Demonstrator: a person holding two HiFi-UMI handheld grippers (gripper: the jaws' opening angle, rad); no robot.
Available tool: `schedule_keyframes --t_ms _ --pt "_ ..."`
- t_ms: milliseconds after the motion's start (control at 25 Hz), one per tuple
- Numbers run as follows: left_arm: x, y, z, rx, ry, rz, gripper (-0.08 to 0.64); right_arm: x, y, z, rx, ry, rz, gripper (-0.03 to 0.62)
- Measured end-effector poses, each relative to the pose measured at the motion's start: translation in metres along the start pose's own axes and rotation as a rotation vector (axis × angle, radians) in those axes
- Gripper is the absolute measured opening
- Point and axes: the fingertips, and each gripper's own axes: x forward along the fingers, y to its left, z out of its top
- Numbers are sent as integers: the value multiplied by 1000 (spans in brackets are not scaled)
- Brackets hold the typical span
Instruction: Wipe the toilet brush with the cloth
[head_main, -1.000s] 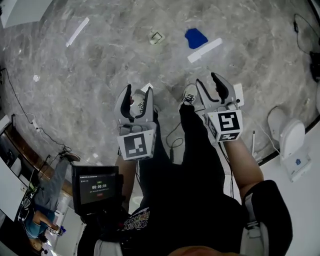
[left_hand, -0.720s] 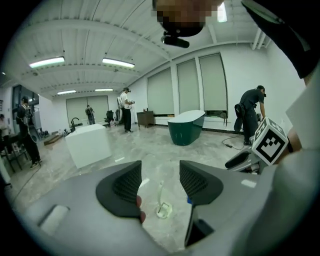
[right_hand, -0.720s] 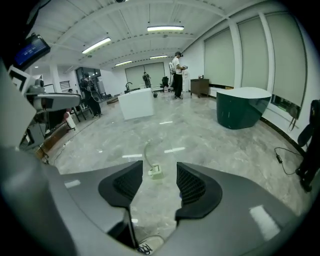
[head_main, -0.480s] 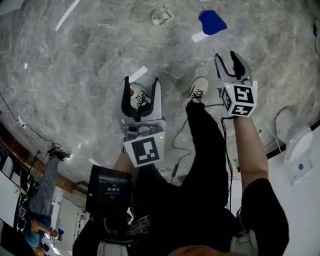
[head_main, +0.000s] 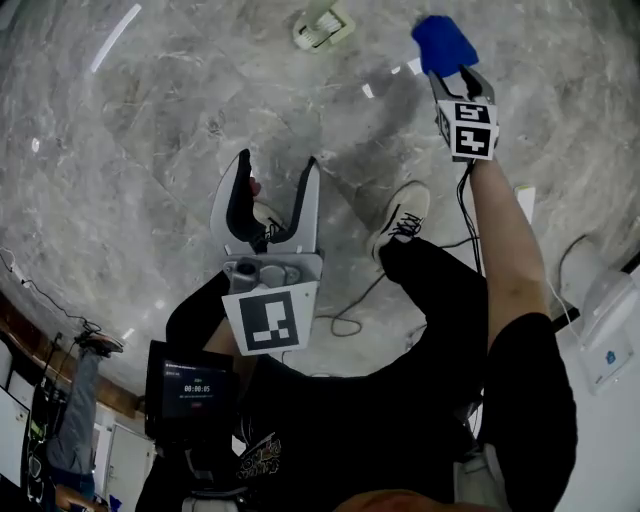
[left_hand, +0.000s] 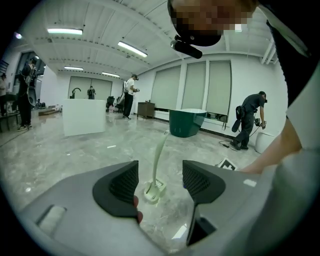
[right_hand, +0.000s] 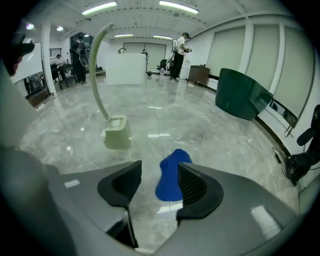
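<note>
1. Left gripper (head_main: 277, 190): the fingers are opening wide and hold nothing. They frame the brush (left_hand: 154, 189), which stands upright on the floor (head_main: 150, 150), well apart.
2. Cloth (right_hand: 171, 175): it lies bunched on the floor, right of the brush.
3. Right gripper (right_hand: 159, 182): the fingers are opening wide with the cloth between them, not pinched. It should settle over the hump before closing.
</note>
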Motion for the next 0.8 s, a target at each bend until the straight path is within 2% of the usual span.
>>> schedule_keyframes --t_ms 120,320,400,480,560,600,680,760,800 --pt "14 3 -3 43 -33 -31 282 53 -20 -22 -34 48 -44 233" --pt "37 18 -8 129 -115 5 282 119 -39 -41 37 60 -77 252" --pt "42 22 -4 119 -136 20 282 131 -39 -48 48 70 -74 252" --pt "46 25 1 70 -149 29 282 140 -38 -58 45 99 -72 254" --pt "50 27 6 58 -162 33 282 149 -39 -68 -2 145 -94 250" --pt "52 27 7 72 -164 34 282 153 -41 -72 -46 165 -116 236" --pt "55 26 8 107 -161 28 281 158 -47 -72 -127 205 -170 145" --pt "62 27 8 118 -153 21 281 162 -48 -58 -165 211 -195 112" --pt "66 29 8 110 -148 21 281 162 -44 -42 -185 182 -189 103"
